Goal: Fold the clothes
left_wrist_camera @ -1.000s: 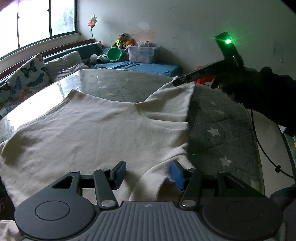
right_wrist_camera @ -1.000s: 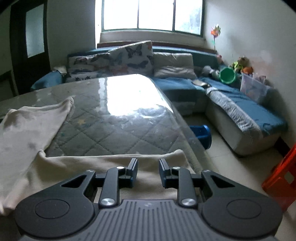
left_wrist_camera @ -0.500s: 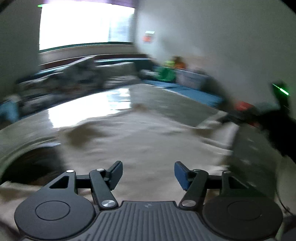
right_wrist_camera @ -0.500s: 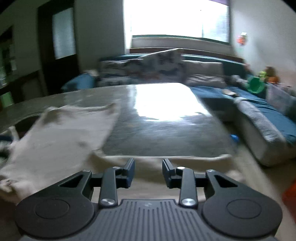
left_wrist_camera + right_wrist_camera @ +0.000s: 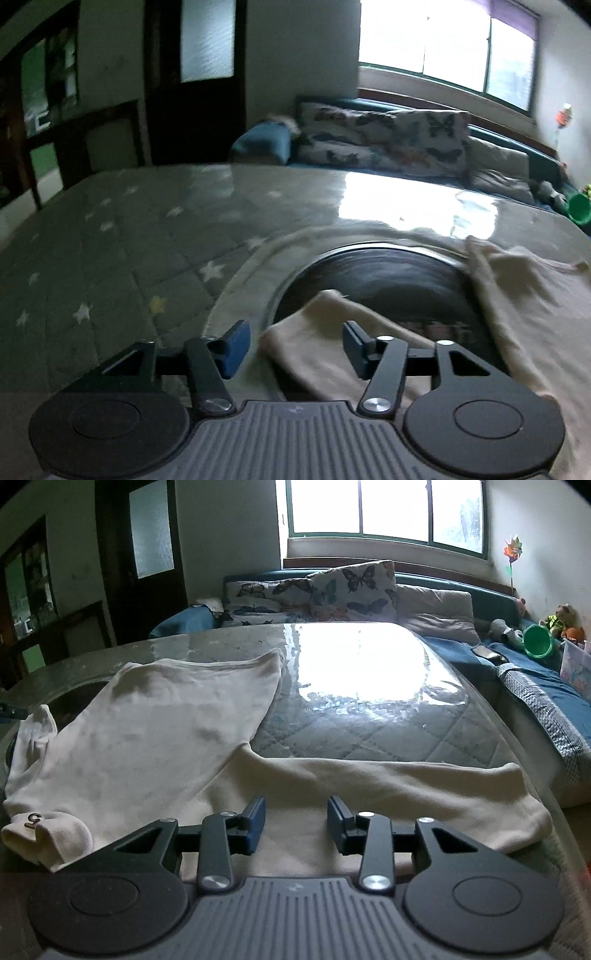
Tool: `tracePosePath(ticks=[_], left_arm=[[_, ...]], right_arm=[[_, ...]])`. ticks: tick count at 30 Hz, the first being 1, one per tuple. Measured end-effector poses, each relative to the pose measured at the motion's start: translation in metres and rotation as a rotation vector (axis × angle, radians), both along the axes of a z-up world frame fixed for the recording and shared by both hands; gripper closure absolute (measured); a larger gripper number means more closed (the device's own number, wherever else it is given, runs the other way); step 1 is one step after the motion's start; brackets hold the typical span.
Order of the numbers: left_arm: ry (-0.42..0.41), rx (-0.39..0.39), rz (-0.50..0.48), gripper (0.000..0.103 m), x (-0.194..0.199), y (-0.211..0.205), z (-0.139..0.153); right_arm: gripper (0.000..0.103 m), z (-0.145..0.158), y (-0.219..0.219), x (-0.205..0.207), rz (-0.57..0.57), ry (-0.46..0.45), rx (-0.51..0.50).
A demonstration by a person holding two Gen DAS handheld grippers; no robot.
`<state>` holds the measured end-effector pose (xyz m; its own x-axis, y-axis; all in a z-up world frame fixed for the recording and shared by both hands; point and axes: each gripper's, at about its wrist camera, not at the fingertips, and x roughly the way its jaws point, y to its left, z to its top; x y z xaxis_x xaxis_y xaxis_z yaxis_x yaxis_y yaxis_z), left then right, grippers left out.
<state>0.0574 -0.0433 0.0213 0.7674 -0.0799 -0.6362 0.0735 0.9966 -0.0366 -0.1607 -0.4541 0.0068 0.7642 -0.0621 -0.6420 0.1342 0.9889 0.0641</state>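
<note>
Cream cotton long-sleeve shirt (image 5: 177,716) lies flat on the glass-topped quilted surface (image 5: 369,709). Left claw (image 5: 291,349) closing but empty w/ sleeve cuff between jaws, right claw (image 5: 296,825) opening, empty, over sleeve at near edge.

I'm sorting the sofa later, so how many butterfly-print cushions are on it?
2. One flat butterfly-print cushion lies at the blue sofa's left end; another butterfly-print cushion leans upright just right of it, overlapping. More may hide behind.

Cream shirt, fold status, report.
Left hand-held gripper jaws apart, just narrowed, over a sleeve. Right hand-held gripper open, just widened, nothing pinched. Cream shirt flat, unfolded. Nothing obstructing.
</note>
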Motion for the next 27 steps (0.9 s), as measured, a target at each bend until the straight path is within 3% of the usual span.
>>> tracePosePath(ticks=[8,10,12,22,27], left_arm=[[0.010,0.017,0.001,0.072,0.010,0.005,-0.011],[0.006,0.021,0.005,0.086,0.006,0.005,-0.012],[0.000,0.023,0.012,0.092,0.003,0.005,-0.013],[-0.016,0.081,0.152,0.096,-0.020,0.023,-0.007],[0.004,0.070,0.151,0.095,-0.022,0.029,-0.009]], right_arm=[[0.062,-0.004,0.007,0.007,-0.003,0.004,-0.008],[0.062,-0.004,0.007,0.008,-0.003,0.005,-0.009],[0.062,-0.005,0.007,0.008,-0.003,0.005,-0.010],[0.058,-0.007,0.007,0.009,-0.001,0.001,-0.022],[0.058,-0.004,0.010,0.009,0.001,-0.001,-0.039]])
